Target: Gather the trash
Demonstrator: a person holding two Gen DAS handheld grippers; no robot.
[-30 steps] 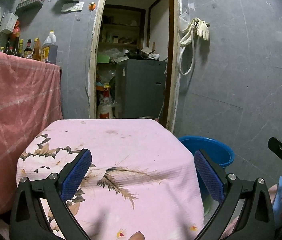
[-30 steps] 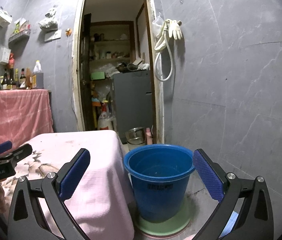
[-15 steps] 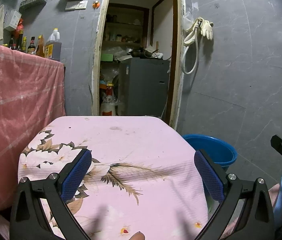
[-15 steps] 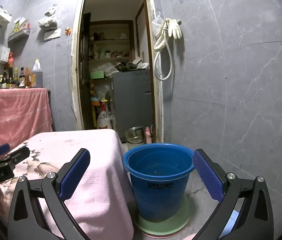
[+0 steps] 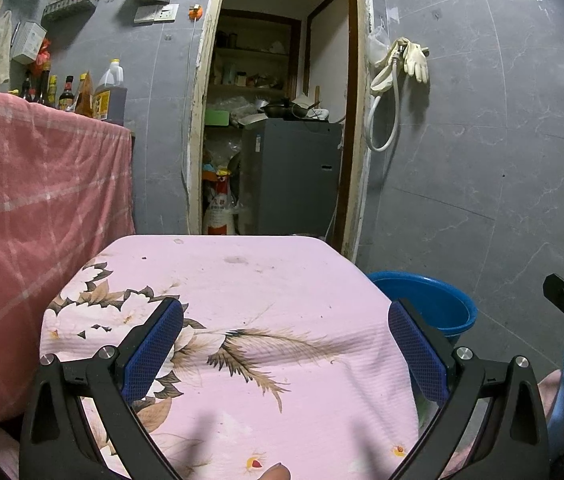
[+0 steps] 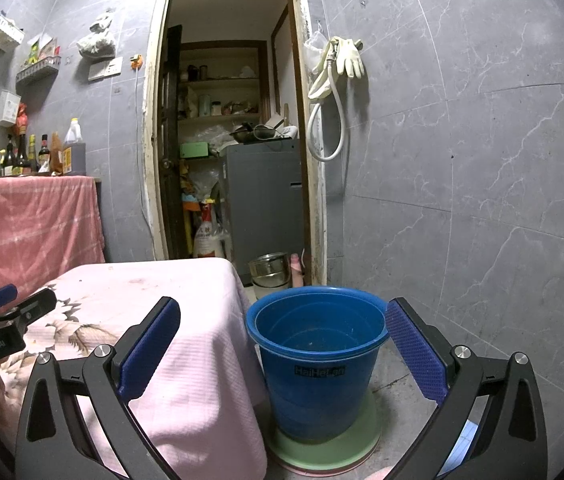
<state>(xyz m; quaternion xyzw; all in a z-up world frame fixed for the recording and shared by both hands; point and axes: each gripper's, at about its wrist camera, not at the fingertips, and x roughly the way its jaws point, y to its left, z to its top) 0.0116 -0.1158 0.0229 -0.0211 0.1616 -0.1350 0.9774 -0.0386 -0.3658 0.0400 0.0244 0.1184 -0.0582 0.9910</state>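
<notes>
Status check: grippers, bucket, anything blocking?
Left gripper open, empty, over the pink tablecloth. Right gripper open, empty, facing the blue bucket. No trash visible on the cloth; nothing blocking the bucket.

One blue bucket [image 6: 316, 360], one pink-clothed table [image 5: 242, 300], two tools, one metal pot [image 6: 269, 270].

Blue bucket [image 6: 316, 360] – upright, open-topped – on green disc [image 6: 366, 432], beside pink-clothed table [image 6: 186, 360].

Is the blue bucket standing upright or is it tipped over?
Upright: the blue bucket stands on a green lid on the floor, its open mouth facing up.
</notes>
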